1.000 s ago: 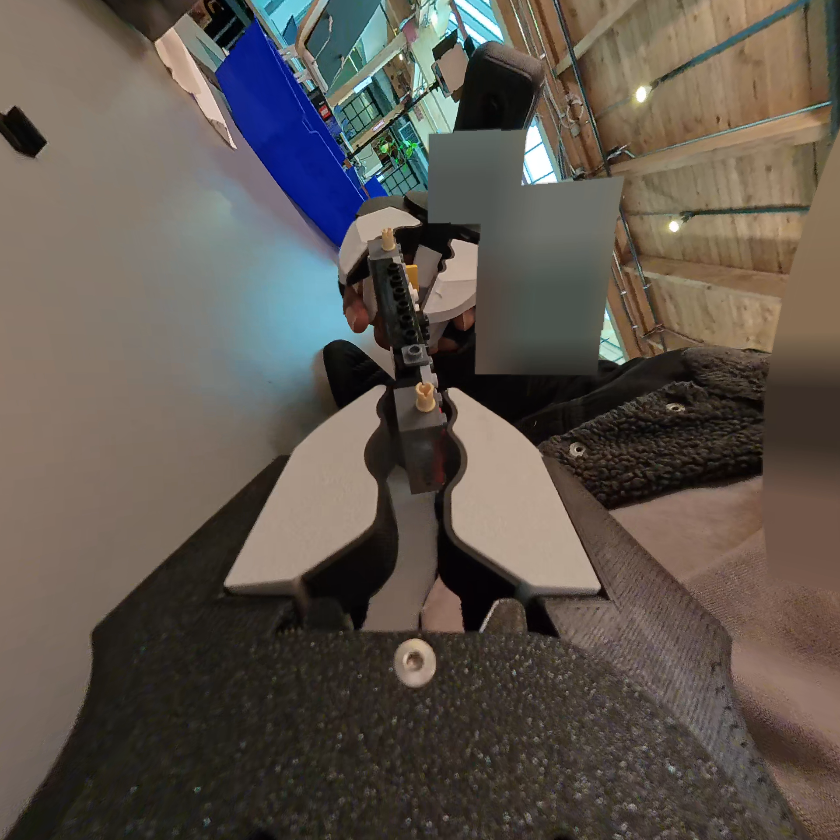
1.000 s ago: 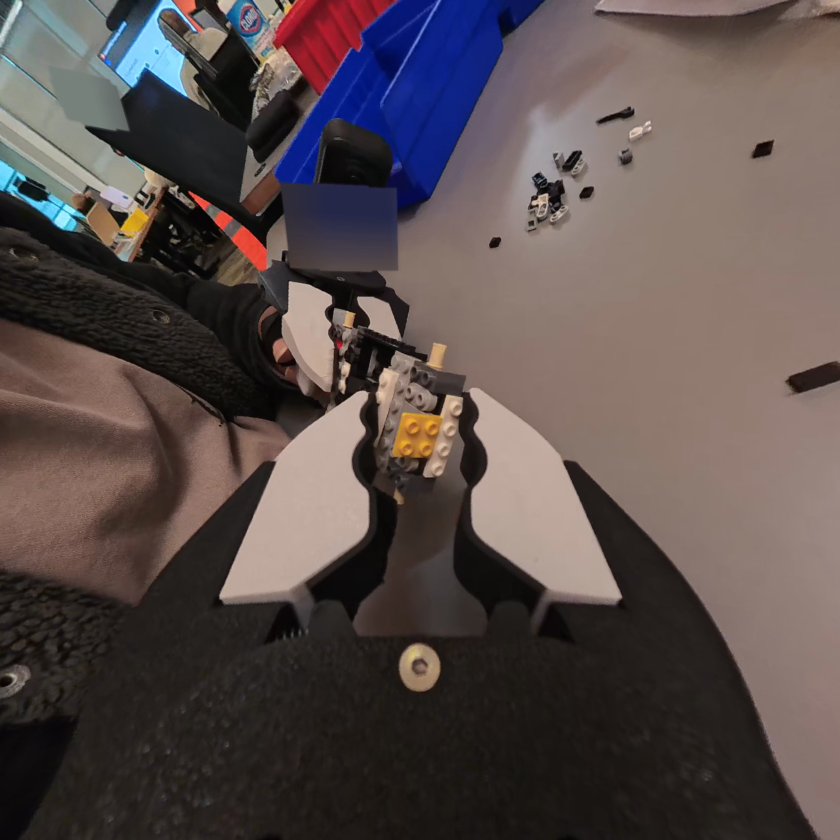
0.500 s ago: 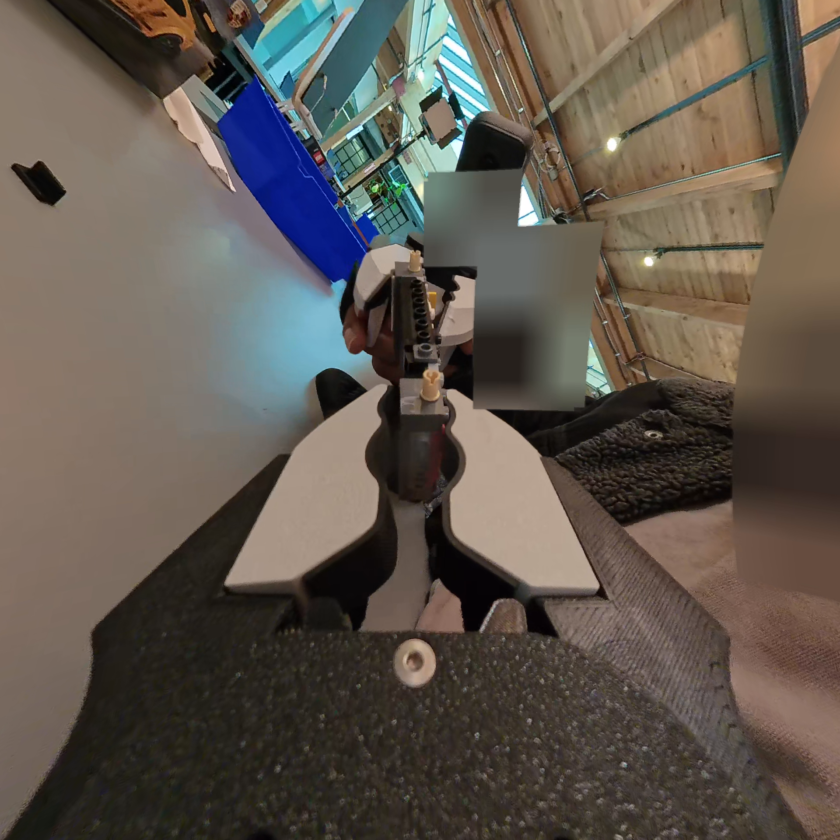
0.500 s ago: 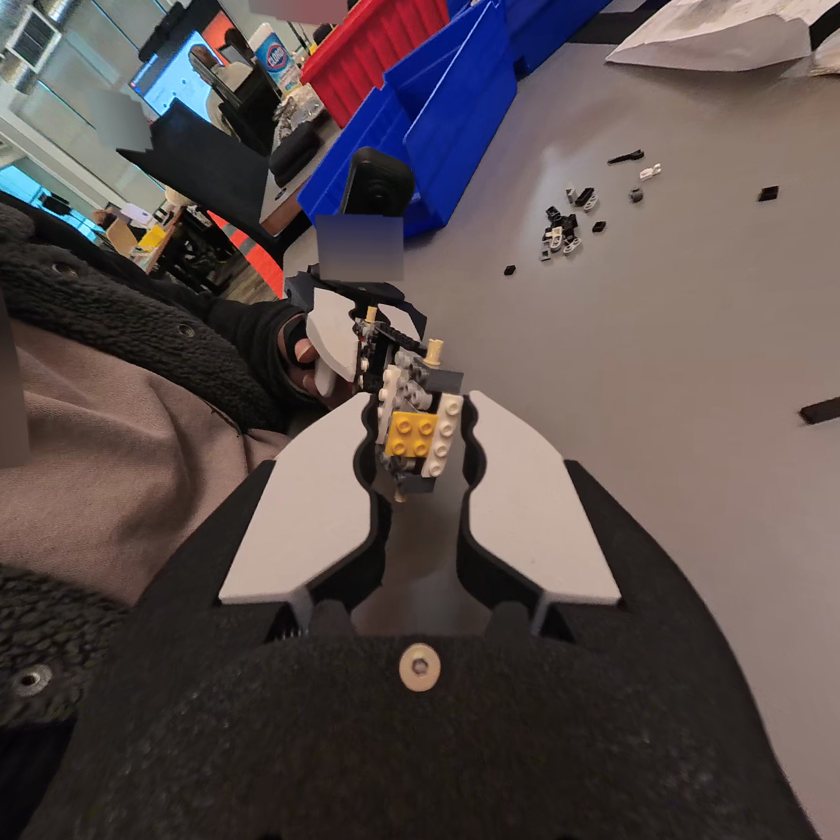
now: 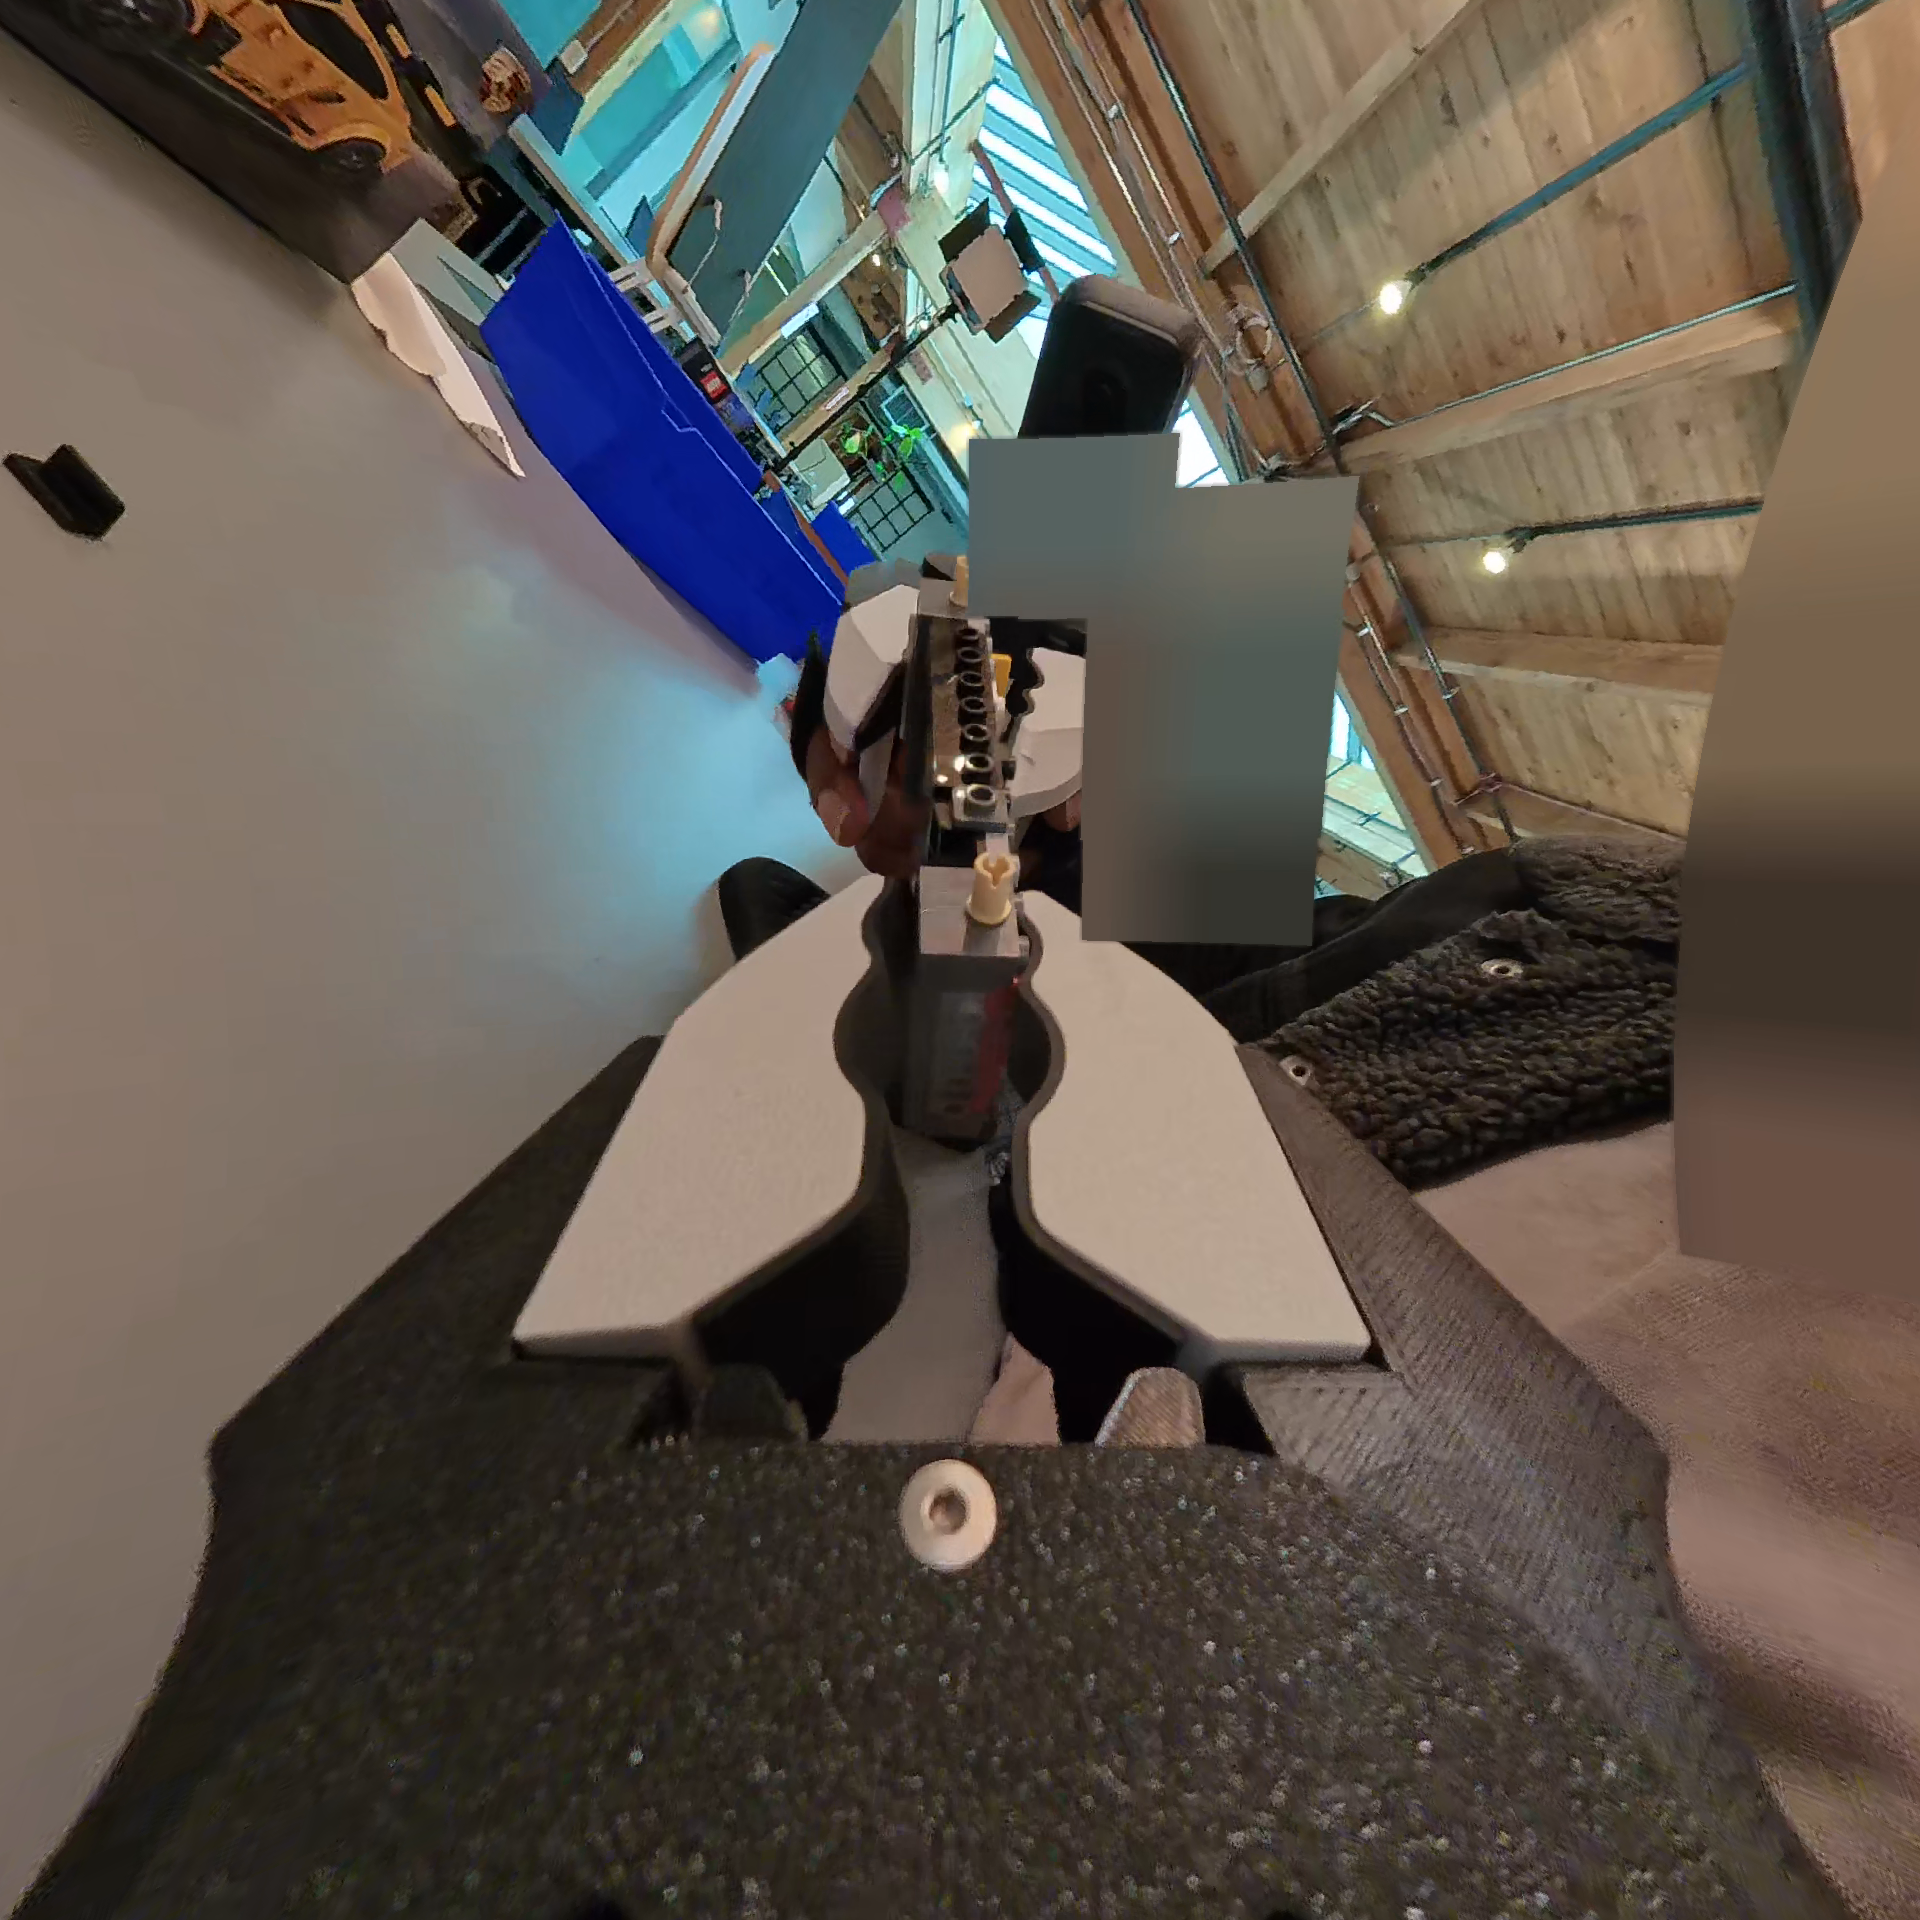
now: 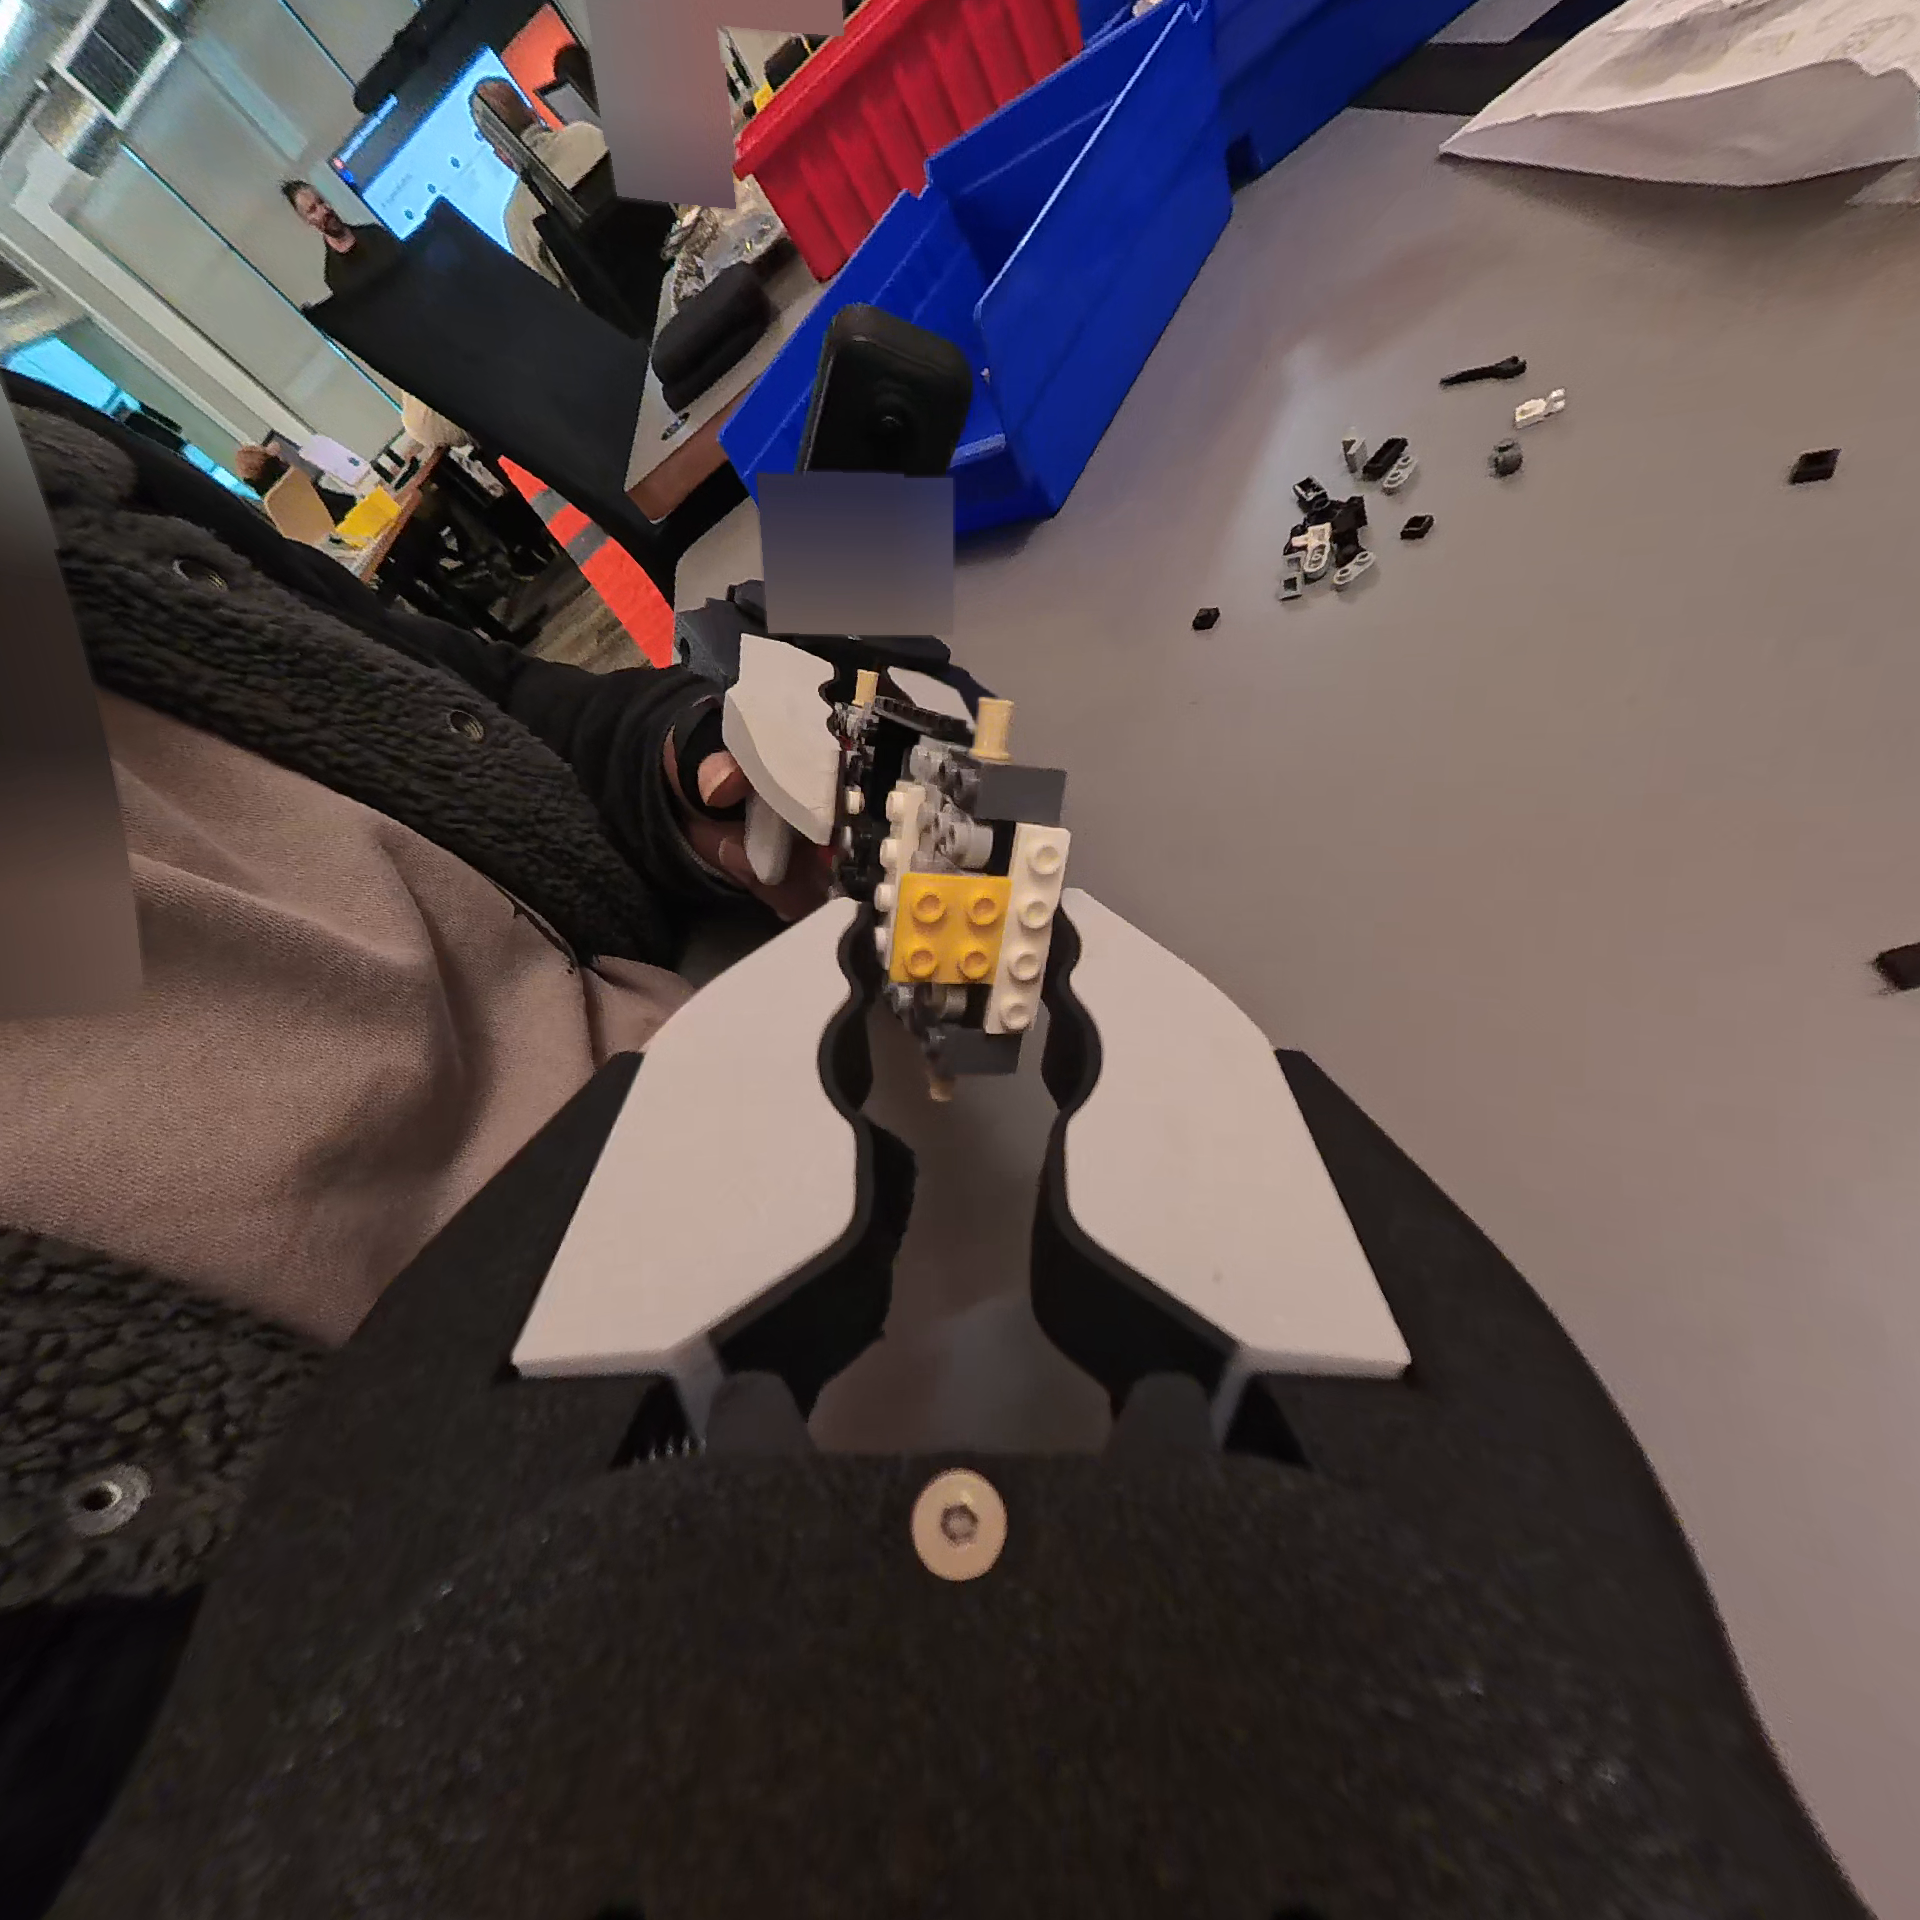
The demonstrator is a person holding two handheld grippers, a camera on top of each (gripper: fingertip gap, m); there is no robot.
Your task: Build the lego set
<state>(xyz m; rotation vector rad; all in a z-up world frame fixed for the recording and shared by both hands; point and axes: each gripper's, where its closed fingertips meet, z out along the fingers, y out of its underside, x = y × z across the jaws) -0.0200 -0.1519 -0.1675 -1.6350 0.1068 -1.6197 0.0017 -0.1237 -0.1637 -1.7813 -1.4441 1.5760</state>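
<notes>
A small lego assembly (image 6: 951,930) with a yellow plate, white and grey bricks, a black holed beam and tan pins is held in the air between both grippers. My right gripper (image 6: 961,925) is shut on its yellow and white end. My left gripper (image 5: 956,935) is shut on its dark grey end (image 5: 961,1018), which has a tan pin on top. In the left wrist view the right gripper (image 5: 935,707) shows beyond the beam. In the right wrist view the left gripper (image 6: 790,758) shows behind the assembly, with a gloved hand.
A grey table (image 6: 1558,779) carries a cluster of small loose lego pieces (image 6: 1340,520), single black pieces (image 6: 1901,966) (image 5: 62,488), blue bins (image 6: 1091,260), a red bin (image 6: 904,135) and a paper bag (image 6: 1714,104). The person's fleece jacket (image 6: 312,675) is close on the left. The tips of one gripper are about 5 cm away from the tips of the other.
Both grippers keep their hold on the assembly. Both have tilted together, so the table pieces and bins sit lower in the right wrist view.
</notes>
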